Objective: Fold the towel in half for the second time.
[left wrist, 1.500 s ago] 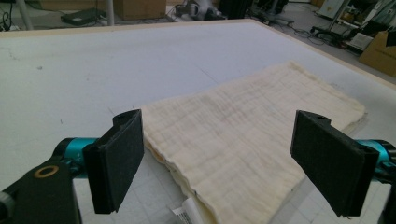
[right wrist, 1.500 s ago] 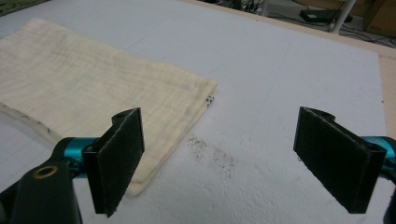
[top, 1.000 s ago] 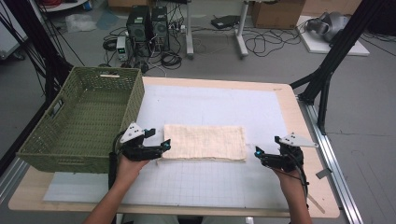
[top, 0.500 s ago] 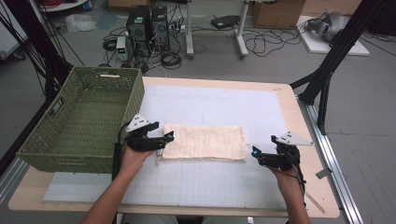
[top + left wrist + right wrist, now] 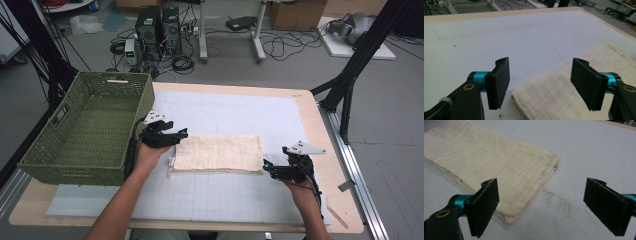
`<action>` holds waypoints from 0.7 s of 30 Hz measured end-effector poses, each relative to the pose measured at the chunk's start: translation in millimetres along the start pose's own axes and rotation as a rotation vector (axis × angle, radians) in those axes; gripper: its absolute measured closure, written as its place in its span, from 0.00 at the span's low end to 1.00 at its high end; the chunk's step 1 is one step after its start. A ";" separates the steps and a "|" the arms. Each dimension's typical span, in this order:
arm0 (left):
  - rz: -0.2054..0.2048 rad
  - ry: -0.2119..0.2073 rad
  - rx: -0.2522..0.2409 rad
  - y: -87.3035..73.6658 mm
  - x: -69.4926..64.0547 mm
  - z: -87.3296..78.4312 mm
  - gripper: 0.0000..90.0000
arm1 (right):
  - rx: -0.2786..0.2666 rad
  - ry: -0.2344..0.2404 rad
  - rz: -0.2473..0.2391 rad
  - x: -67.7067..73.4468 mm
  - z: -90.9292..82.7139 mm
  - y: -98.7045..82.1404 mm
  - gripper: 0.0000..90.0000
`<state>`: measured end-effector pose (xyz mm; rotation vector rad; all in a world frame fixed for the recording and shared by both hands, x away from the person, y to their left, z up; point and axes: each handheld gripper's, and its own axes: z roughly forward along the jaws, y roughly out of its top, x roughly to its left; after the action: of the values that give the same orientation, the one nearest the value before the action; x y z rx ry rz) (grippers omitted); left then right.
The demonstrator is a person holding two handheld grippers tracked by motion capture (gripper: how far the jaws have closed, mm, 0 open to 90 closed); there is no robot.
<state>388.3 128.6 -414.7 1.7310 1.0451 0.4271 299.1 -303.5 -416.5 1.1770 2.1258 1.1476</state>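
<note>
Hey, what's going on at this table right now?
A person is working on a folded cream cloth lying flat on the white gridded mat, with a hand-held gripper in each hand. The left hand-held gripper is at the cloth's far left corner; its jaws have just been closing, with the corner between them but not yet pinched. The right hand-held gripper waits open at the near right corner. A green woven basket stands at the left.

both tools [image 5: 183,134] [image 5: 266,165] wide-jawed, level
</note>
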 end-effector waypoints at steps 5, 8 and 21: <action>0.000 0.023 0.068 -3.4 4.8 14.5 0.45 | 0.004 0.001 0.000 -0.8 0.8 -0.9 0.14; 0.007 0.023 0.125 -8.4 7.0 20.7 0.49 | 0.004 0.002 0.005 -0.9 0.5 -1.4 0.14; 0.021 0.059 0.222 -20.2 9.7 35.2 0.72 | 0.018 0.001 0.006 -2.1 3.2 -2.9 0.14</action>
<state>409.3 117.9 -449.0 1.9367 1.1534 0.3890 301.1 -304.7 -420.8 1.1915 2.1384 1.1340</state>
